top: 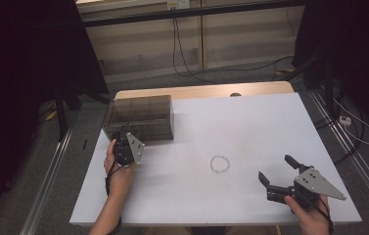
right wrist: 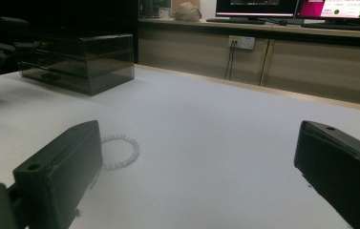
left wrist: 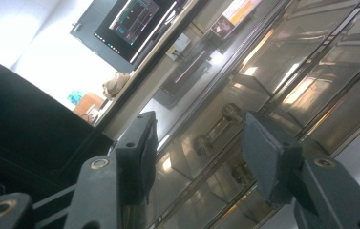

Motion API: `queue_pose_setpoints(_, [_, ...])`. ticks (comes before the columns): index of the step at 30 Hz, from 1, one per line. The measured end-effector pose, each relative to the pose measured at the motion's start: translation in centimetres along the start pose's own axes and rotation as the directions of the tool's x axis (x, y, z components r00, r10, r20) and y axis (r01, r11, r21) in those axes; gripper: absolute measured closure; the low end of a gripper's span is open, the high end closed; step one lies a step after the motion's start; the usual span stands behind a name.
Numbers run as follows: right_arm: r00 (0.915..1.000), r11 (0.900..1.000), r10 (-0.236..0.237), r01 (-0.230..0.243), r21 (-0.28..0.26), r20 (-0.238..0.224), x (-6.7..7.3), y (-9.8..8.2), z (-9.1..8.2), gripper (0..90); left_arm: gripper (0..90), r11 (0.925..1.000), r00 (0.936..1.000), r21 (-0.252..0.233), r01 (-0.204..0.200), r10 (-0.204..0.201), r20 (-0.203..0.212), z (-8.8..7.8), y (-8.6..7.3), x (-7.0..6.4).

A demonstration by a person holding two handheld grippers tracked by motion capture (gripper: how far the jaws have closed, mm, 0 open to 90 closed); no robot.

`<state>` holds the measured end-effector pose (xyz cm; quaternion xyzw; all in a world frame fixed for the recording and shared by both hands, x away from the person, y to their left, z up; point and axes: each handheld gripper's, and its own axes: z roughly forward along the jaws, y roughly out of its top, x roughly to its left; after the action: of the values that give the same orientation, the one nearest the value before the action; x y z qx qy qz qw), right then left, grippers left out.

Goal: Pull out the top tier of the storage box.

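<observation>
Nearest the high view's camera, two forearms are seen coming in from the near edge of the white table [top: 250, 122], each hand holding a gripper.

At the near right corner the right gripper [top: 276, 173] is held low over the table, its grey three-cornered plate on top and its jaws pointed left, towards the middle of the table. Its jaws are spread wide, with nothing between them. In the right gripper view the two black jaws are seen far apart, with bare white table between them.

A small ring of white beads, the bracelet [top: 219, 164], lies flat on the table near the middle, somewhat towards the near side. It is found to the left of the right gripper, near it but apart from it. In the right gripper view the bracelet [right wrist: 120, 151] is seen just beyond the tip of the left-hand jaw, partly hidden by it.

At the left side the left gripper [top: 127, 133] is held up against the near face of a smoked, see-through drawer box [top: 143, 116], which stands at the far left of the table. In the left gripper view the jaws are seen about half open around a small drawer handle [left wrist: 214, 130]; whether the pads touch it cannot be told.
</observation>
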<state>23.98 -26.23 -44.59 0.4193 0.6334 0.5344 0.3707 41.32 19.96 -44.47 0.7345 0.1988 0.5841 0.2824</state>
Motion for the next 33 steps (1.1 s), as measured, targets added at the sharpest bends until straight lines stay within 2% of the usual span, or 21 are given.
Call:
queue_pose_setpoints(12, [1.0, 1.0, -0.001, 0.001, 0.0, 0.0, 0.0, 0.0, 0.0, 2.0, 49.4, 0.9999, 0.9999, 0.006, -0.015, 0.015, -0.001, 0.1, -0.5, -0.2])
queue_pose_setpoints(14, [1.0, 1.0, -0.002, 0.002, -0.001, 0.0, 0.0, 0.0, 0.0, 2.0, 49.8, 0.9996, 0.9996, 0.004, -0.03, 0.03, 0.003, 0.1, -0.5, -0.2])
queue_pose_setpoints(22, [1.0, 1.0, 0.002, -0.002, -0.004, -0.002, 0.1, 0.1, 0.0, 2.0, 51.5, 0.999, 0.999, -0.002, -0.045, 0.045, 0.007, 0.2, -0.2, -0.6])
queue_pose_setpoints(27, [1.0, 1.0, 0.007, -0.007, -0.003, -0.002, 0.0, 0.0, 0.0, 2.0, 55.0, 0.9983, 0.9983, -0.01, -0.057, 0.057, 0.011, 0.3, -0.2, -0.7])
queue_pose_setpoints(29, [1.0, 1.0, 0.007, -0.007, -0.005, -0.001, 0.0, 0.1, 0.0, 2.1, 56.5, 0.9968, 0.9968, -0.014, -0.079, 0.079, 0.014, 0.4, -0.1, -0.9])
queue_pose_setpoints(33, [1.0, 1.0, 0.005, -0.005, -0.004, -0.005, 0.0, 0.1, 0.0, 2.1, 57.9, 0.9962, 0.9962, -0.011, -0.086, 0.086, 0.017, 0.5, -0.1, -1.1])
